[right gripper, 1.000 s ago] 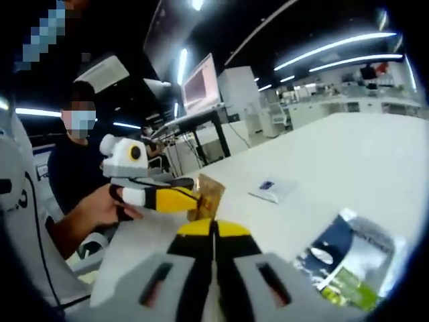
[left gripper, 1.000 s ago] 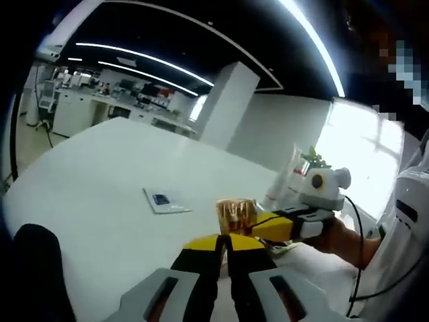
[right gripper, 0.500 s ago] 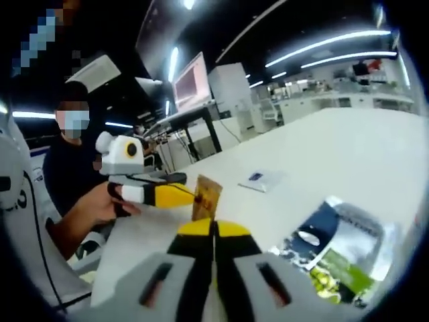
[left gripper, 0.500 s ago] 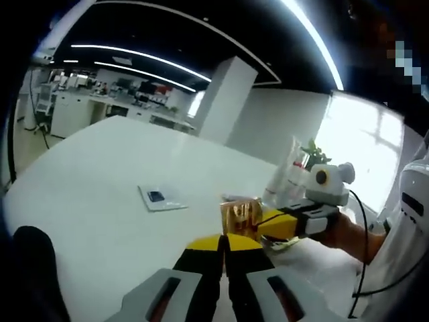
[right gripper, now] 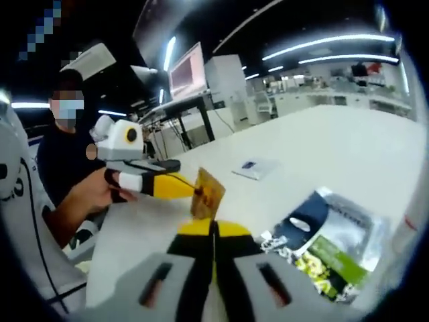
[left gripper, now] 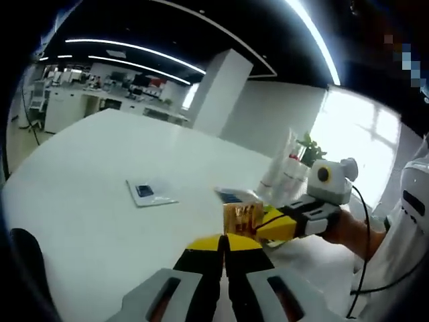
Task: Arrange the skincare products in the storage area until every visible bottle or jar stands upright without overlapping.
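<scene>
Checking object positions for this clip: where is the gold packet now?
The gold packet is held above the white table, pinched at both grippers' tips, just left of the foil pouches in the right gripper view.

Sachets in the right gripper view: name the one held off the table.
The gold sachet, pinched between both hand-held grippers. The white sachet and the blue-green sachets lie flat on the table.
</scene>
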`<control>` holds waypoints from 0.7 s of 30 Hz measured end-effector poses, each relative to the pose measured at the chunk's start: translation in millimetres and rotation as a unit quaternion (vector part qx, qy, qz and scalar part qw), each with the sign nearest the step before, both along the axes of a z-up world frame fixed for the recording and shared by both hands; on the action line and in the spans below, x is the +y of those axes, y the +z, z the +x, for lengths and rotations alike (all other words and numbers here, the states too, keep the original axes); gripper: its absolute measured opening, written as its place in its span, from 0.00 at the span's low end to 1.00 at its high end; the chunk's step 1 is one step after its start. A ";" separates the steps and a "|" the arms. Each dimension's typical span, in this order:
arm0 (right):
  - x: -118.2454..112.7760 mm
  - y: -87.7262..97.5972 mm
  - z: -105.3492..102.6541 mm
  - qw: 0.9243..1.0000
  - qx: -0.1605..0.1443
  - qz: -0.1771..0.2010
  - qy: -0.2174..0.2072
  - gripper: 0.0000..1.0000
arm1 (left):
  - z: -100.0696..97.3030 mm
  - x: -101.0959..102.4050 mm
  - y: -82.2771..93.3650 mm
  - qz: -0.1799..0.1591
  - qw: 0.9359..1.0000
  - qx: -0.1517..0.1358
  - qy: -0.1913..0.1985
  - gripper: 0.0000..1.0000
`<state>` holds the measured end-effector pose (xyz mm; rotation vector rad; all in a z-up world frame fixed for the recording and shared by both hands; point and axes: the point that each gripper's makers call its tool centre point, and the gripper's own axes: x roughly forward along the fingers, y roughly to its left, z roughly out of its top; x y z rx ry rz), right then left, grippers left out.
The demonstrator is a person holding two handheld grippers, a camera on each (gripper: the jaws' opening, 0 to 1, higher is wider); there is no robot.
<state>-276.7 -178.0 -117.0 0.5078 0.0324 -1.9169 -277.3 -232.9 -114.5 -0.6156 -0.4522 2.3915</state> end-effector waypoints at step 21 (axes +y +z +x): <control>11.7 -9.3 -3.6 0.999 0.010 0.046 -0.022 0.00 | -4.0 11.1 -5.7 -0.020 1.000 -0.001 -0.024 0.00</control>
